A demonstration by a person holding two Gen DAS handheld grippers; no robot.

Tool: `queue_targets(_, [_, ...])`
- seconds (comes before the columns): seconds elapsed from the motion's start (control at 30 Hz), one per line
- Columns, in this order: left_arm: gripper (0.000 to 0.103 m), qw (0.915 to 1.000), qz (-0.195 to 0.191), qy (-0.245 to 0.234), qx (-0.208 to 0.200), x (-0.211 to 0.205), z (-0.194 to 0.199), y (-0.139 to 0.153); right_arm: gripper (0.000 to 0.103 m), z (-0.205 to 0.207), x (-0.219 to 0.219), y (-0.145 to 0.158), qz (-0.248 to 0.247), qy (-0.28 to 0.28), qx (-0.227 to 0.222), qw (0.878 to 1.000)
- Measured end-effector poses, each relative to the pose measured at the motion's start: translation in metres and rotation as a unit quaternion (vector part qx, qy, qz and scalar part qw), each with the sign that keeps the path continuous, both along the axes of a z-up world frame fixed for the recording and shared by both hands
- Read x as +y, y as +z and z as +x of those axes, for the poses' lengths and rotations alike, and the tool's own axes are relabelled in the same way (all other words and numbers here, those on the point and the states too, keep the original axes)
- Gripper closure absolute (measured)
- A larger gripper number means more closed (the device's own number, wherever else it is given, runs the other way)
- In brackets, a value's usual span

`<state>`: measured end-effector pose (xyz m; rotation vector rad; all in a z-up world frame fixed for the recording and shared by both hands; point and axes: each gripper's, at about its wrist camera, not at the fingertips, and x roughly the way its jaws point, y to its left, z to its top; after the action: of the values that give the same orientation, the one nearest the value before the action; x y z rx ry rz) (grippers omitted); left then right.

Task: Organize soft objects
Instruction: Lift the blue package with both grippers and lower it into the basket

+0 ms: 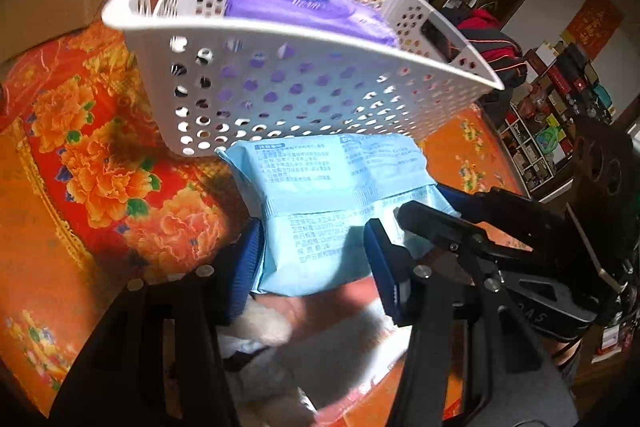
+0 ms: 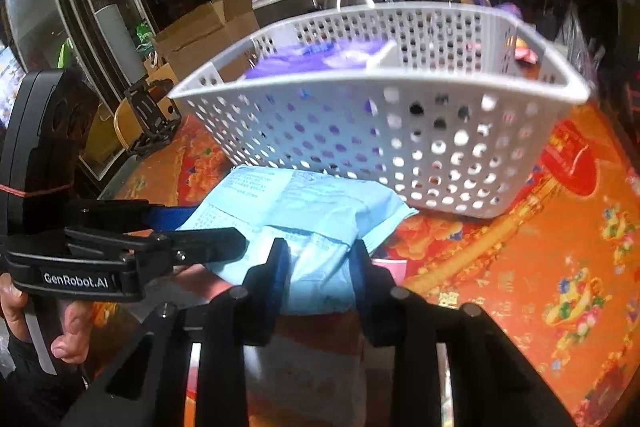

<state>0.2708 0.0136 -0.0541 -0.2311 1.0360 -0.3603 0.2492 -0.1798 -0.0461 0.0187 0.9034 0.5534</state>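
Both your left gripper (image 1: 316, 255) and right gripper (image 2: 320, 267) clamp the blue pack (image 1: 320, 195), just short of the basket (image 1: 280, 39) ahead. It's soft, light, slippery film; hold its thick middle.

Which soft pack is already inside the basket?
The purple pack, lying in the white basket. The light blue pack is outside, held by both grippers, left and right.
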Motion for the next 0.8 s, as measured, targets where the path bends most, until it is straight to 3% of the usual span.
queue_targets(0.23, [0.054,0.9991,-0.022,-0.002,-0.036,0.000,-0.023,0.036,0.073,-0.021,-0.007,0.036,0.003,-0.006,-0.041,0.999])
queue_targets(0.43, [0.054,0.9963,-0.016,0.010,-0.083,-0.010,-0.036,0.088,0.073,-0.037,-0.009,0.074,0.009,-0.005,-0.079,0.997])
queue_targets(0.8, [0.054,0.9889,0.009,0.017,-0.148,-0.029,-0.001,0.174,0.073,-0.010,-0.015,0.149,0.006,-0.015,-0.141,0.990])
